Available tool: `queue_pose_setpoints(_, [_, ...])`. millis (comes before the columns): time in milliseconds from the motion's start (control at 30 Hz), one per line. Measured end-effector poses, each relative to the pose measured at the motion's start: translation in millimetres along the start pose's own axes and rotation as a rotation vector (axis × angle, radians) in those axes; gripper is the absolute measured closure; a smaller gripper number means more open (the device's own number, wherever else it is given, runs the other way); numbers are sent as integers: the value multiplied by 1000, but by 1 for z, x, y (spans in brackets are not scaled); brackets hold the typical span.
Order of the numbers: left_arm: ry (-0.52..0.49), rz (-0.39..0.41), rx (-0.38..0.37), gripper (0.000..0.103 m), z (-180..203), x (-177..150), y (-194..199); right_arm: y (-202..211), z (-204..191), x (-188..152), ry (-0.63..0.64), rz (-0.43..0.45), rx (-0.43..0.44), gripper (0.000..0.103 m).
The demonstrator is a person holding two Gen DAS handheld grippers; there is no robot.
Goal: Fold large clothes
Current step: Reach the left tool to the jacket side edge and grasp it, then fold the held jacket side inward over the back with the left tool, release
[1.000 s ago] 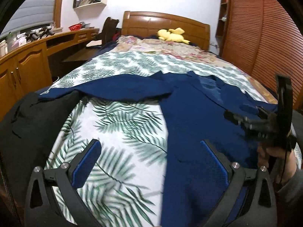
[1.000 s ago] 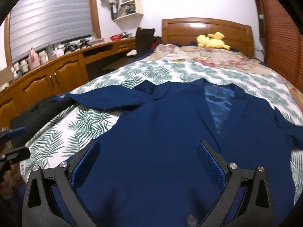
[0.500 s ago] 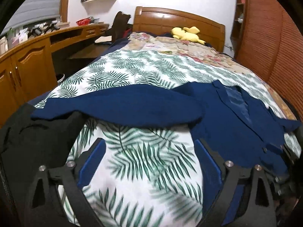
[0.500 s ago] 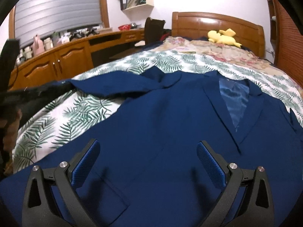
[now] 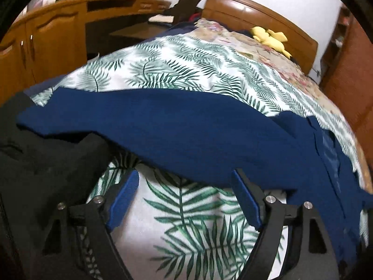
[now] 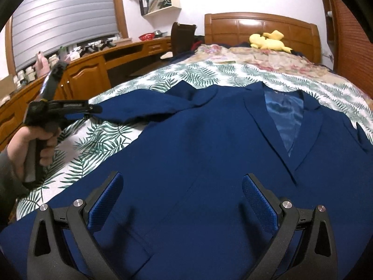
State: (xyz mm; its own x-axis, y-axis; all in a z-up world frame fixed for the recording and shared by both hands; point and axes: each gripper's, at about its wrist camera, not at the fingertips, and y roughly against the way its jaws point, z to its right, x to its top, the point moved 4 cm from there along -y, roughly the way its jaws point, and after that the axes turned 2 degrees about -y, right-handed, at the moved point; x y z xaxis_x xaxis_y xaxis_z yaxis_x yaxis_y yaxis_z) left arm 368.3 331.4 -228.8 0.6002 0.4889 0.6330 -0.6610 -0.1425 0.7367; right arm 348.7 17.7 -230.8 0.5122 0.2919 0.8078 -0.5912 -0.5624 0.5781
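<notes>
A navy blue suit jacket (image 6: 209, 154) lies face up on the bed, lapels and shiny lining towards the headboard. Its left sleeve (image 5: 163, 130) stretches out sideways across the leaf-print cover. My left gripper (image 5: 184, 191) is open, its blue pads just short of the sleeve's near edge; it also shows in the right wrist view (image 6: 91, 110), tips at the sleeve's end. My right gripper (image 6: 181, 196) is open and empty, low over the jacket's front panel.
A black garment (image 5: 42, 163) lies at the bed's left corner beside the sleeve end. A wooden desk and cabinets (image 6: 88, 77) run along the left. A yellow plush toy (image 6: 268, 42) lies by the headboard (image 6: 256, 28). A wardrobe (image 6: 349, 53) stands on the right.
My left gripper has moved left and forward, from the jacket's body towards the outstretched sleeve. My right gripper has edged forward over the jacket front. Both stay open.
</notes>
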Motion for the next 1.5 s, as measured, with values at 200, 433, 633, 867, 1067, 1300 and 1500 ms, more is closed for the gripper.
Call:
queue_pose_setpoints(200, [59, -31, -45, 66, -2, 7, -20, 0, -2, 0, 2, -3, -1, 0])
queue_pose_setpoints(433, [-30, 23, -34, 103, 34, 17, -4, 0, -2, 0, 9, -1, -14, 0])
queue_pose_setpoints(633, [-195, 135, -44, 103, 104, 40, 58, 24, 3, 7, -6, 42, -20, 0])
queue_pose_setpoints(867, [-364, 183, -118, 103, 183, 26, 116, 110, 25, 19, -1, 118, -90, 0])
queue_pose_setpoints(1067, [-417, 142, -182, 103, 222, -9, 119, 147, 47, 8, -23, 110, -164, 0])
queue_pose_setpoints(1300, [-447, 58, -197, 103, 225, -54, 104, 157, 72, -10, -62, 76, -191, 0])
queue_pose_setpoints(1500, [-491, 24, -203, 94, 213, -80, 101, 139, 78, -18, -73, 33, -185, 0])
